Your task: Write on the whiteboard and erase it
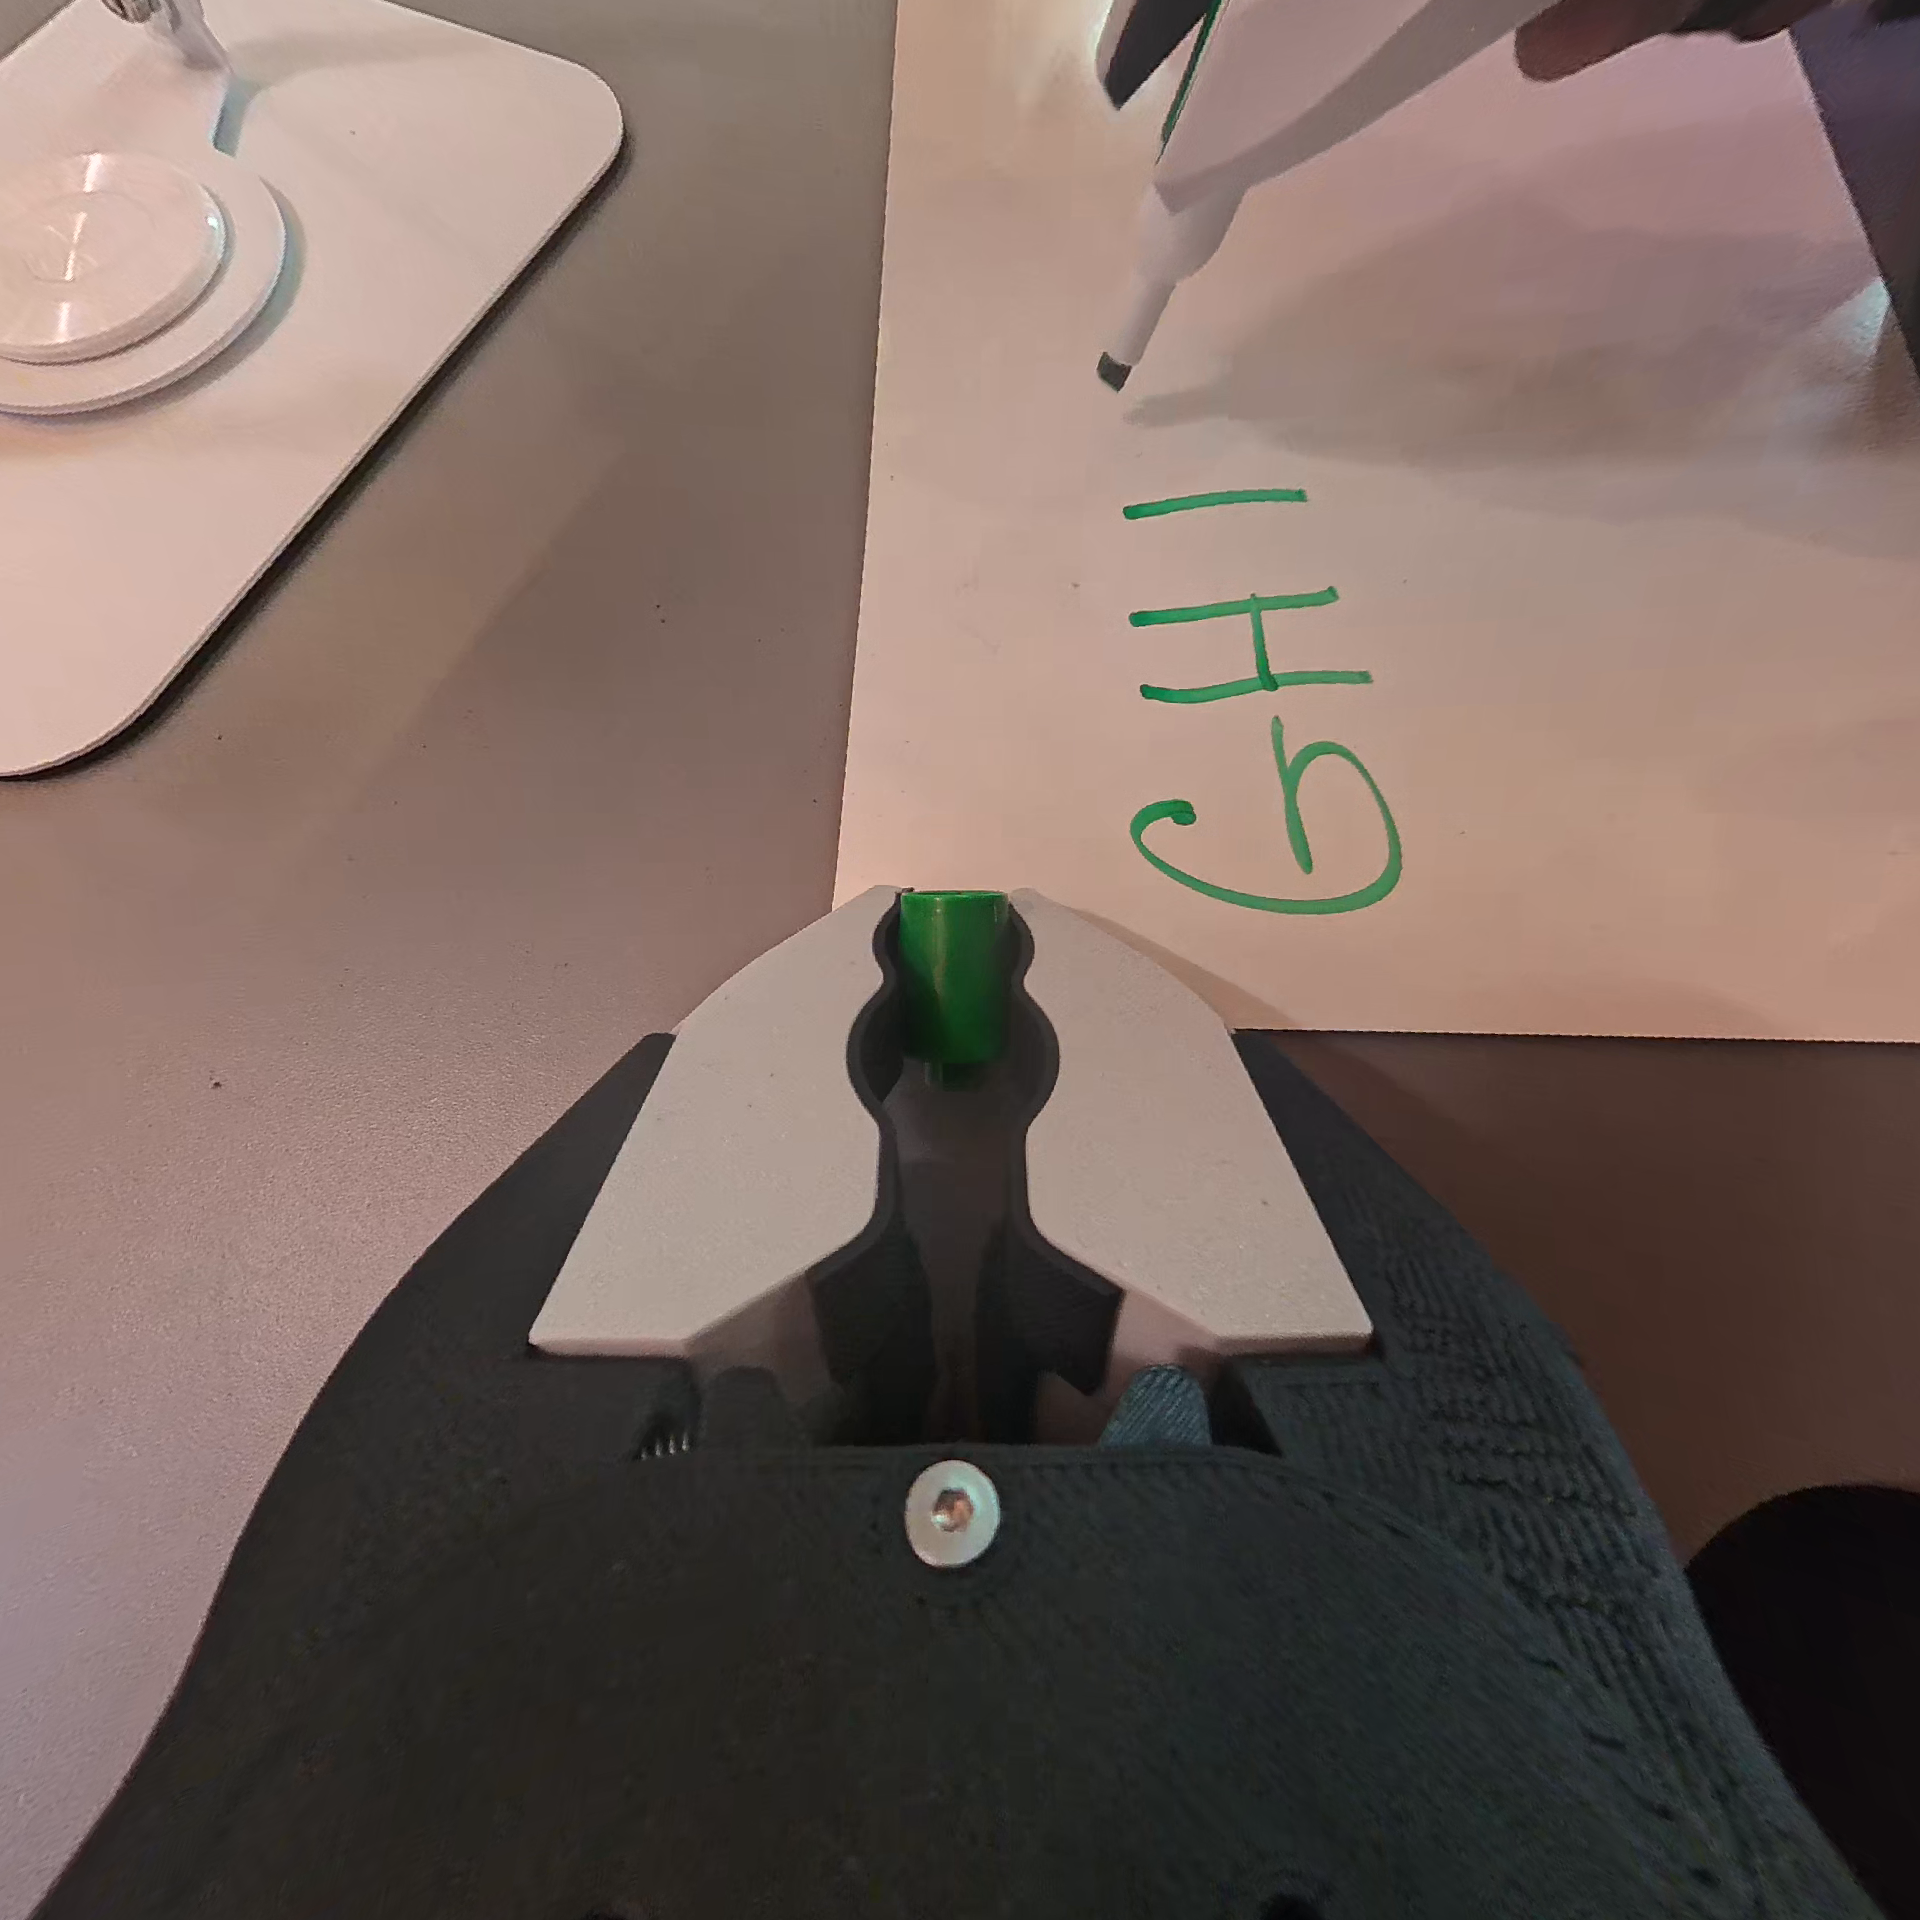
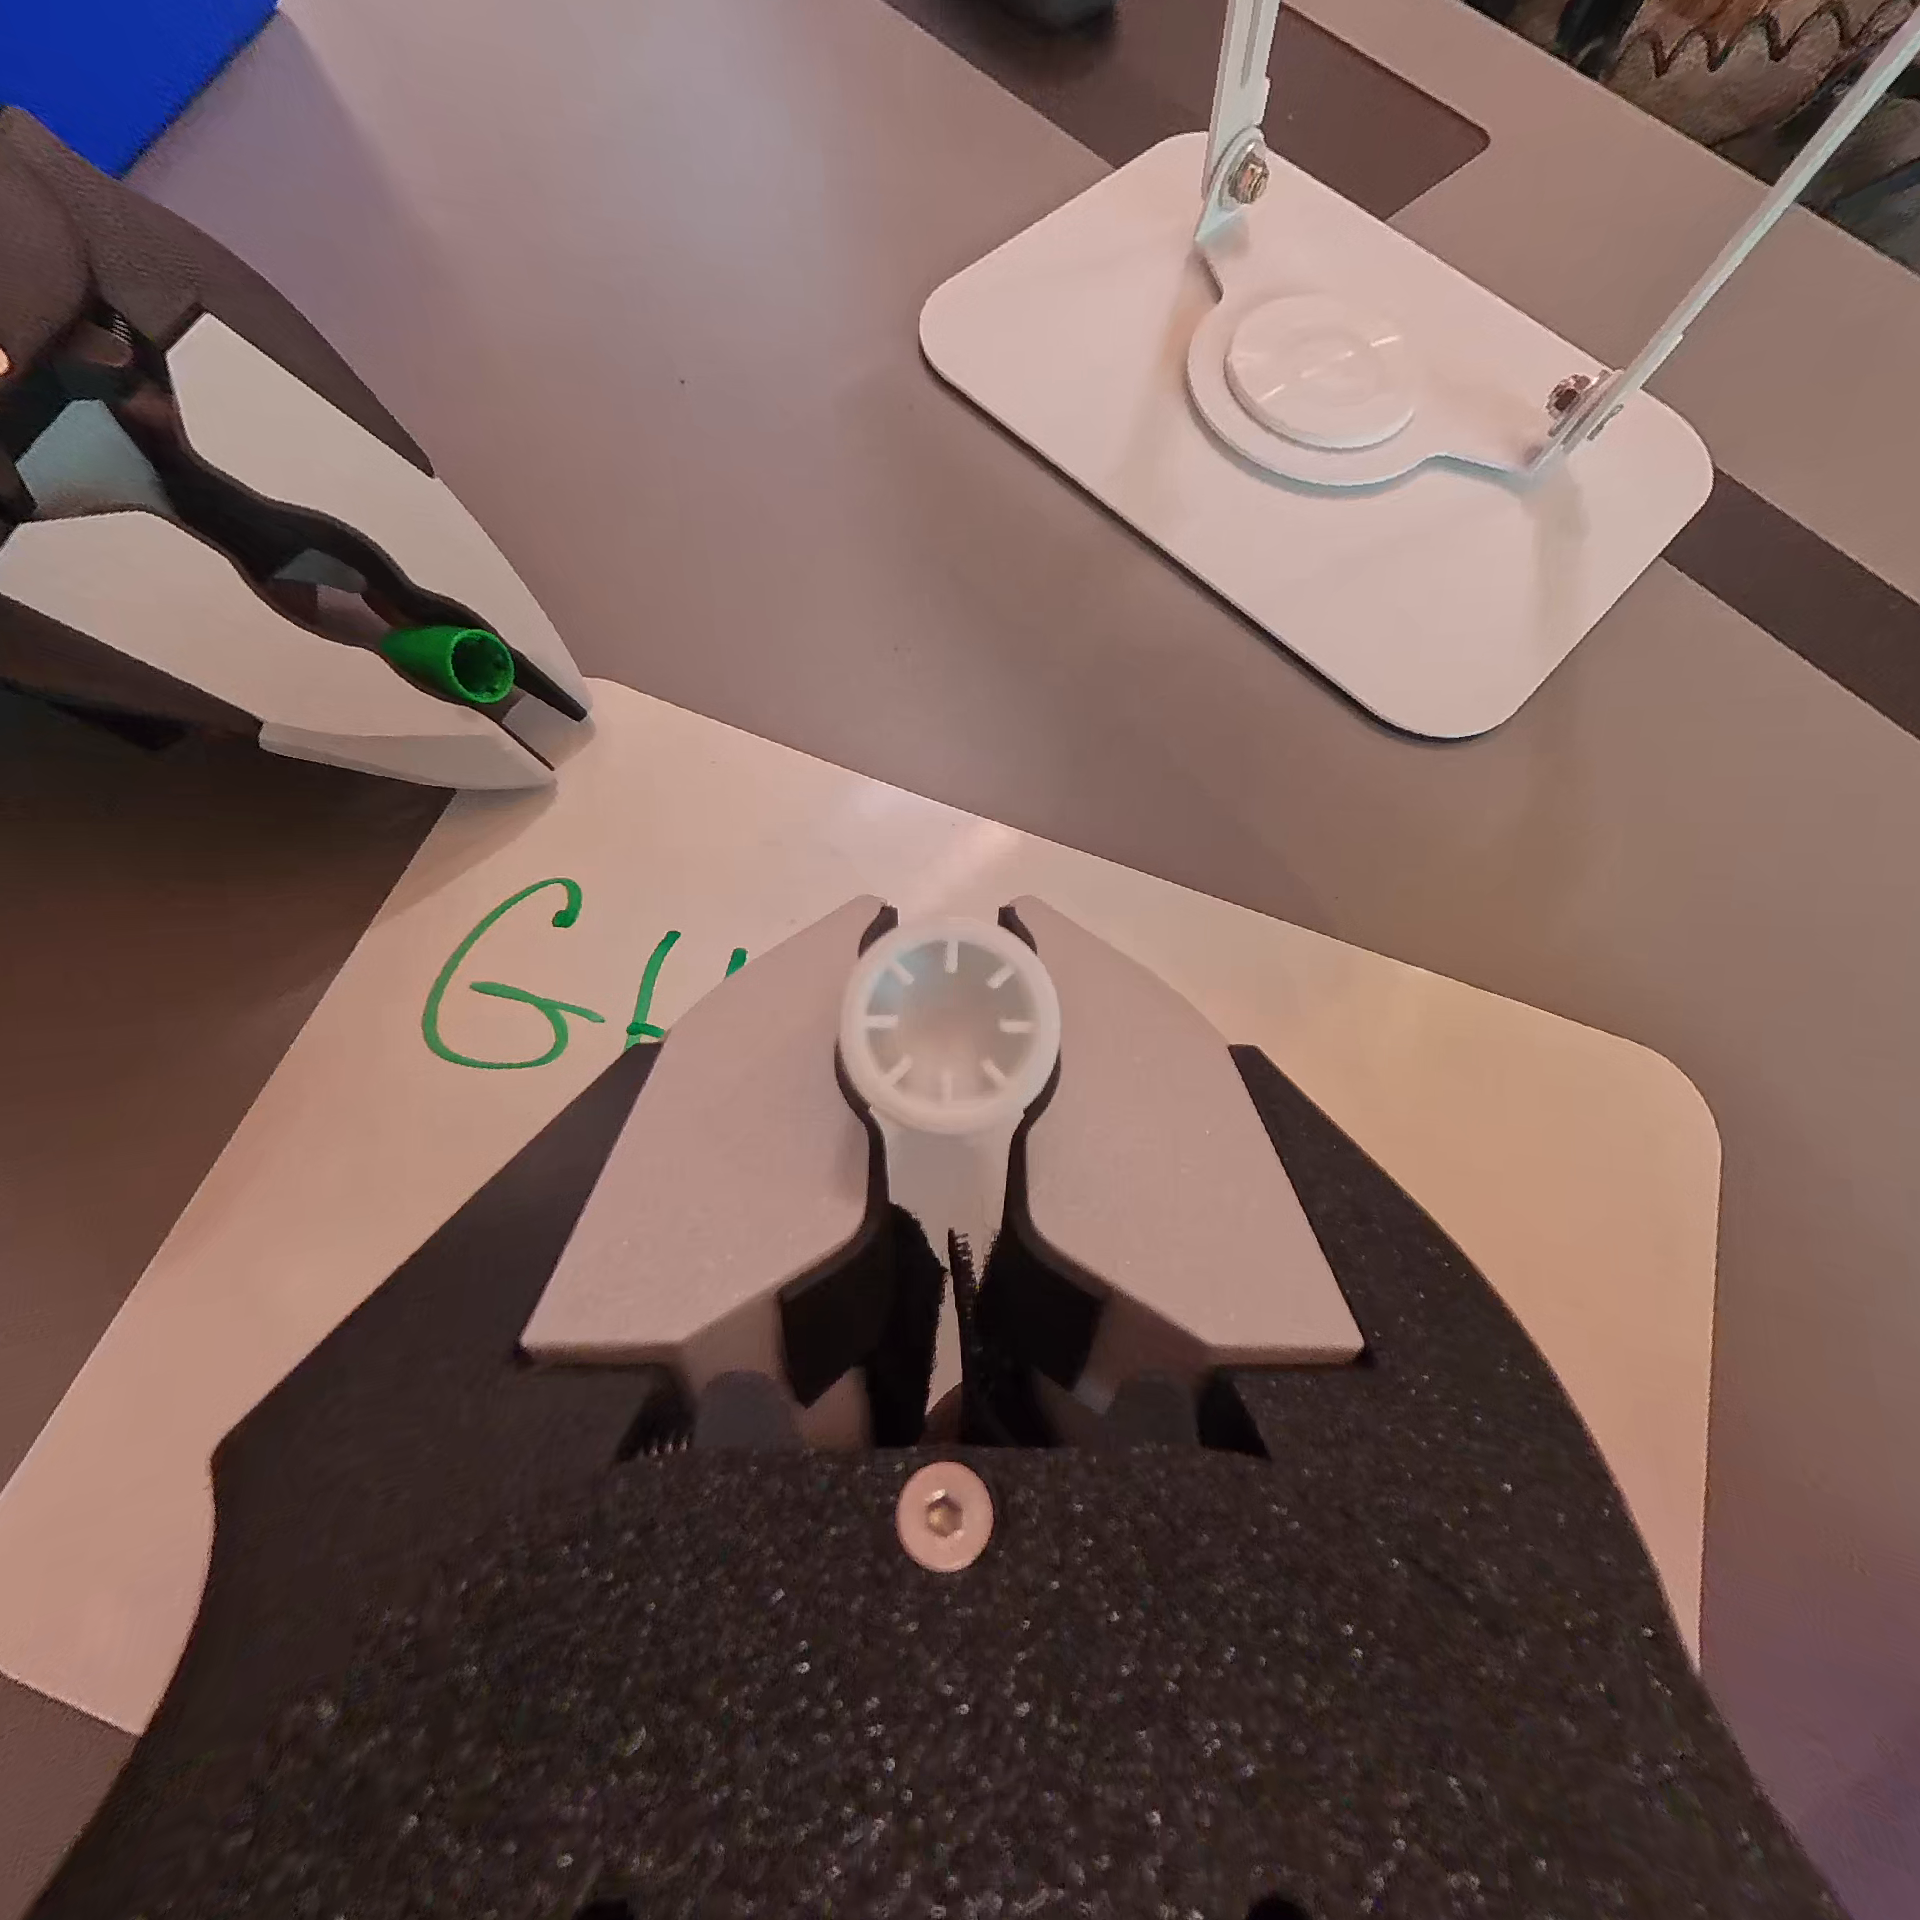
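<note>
Marker (image 1: 1143, 301) tip near whiteboard (image 1: 1558, 727) edge.

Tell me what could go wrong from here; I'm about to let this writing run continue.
1. The marker tip hangs just above the whiteboard near its left edge; a stroke could run onto the table.
2. The right tool might smear the fresh green writing.
3. The cap may slip from the left tool.

Right tool (image 2: 951, 925) clamps white marker (image 2: 951, 1023) over whiteboard (image 2: 1351, 1091); green writing (image 2: 499, 987) left.
</note>
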Action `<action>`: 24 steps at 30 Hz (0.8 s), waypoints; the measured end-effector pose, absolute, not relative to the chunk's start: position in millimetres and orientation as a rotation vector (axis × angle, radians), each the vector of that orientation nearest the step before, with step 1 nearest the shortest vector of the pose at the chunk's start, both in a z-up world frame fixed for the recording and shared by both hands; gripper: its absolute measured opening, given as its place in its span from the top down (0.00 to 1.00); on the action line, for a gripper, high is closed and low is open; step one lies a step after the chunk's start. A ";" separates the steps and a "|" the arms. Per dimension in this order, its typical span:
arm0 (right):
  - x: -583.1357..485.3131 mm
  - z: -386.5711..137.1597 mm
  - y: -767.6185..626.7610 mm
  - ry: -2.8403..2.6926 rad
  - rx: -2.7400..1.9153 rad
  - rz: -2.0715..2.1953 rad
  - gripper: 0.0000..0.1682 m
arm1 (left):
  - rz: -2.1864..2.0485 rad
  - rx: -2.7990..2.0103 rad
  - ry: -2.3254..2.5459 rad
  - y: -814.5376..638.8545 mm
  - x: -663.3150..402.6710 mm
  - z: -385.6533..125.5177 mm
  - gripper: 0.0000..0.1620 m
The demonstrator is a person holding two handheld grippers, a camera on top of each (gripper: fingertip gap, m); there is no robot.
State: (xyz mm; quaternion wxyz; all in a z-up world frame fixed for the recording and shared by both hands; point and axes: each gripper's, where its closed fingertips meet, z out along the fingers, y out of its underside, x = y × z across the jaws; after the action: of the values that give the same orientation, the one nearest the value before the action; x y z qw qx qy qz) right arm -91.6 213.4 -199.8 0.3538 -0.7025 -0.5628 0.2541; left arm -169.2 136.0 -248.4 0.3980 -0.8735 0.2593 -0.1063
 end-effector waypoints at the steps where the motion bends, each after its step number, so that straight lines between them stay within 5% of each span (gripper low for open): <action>1: -90.7 -199.0 213.5 -1.453 -1.816 0.656 0.89 | -0.270 -2.212 0.656 135.9 -169.1 -248.5 0.90; 24: -90.1 -199.6 213.5 -1.438 -1.820 0.683 0.89 | -0.268 -2.211 0.657 135.8 -169.3 -248.4 0.90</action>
State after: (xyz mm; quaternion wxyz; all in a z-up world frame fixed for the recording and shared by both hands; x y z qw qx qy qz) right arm -90.1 213.5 -199.6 0.3538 -0.7040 -0.5563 0.2641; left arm -169.3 135.8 -248.4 0.3982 -0.8734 0.2595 -0.1060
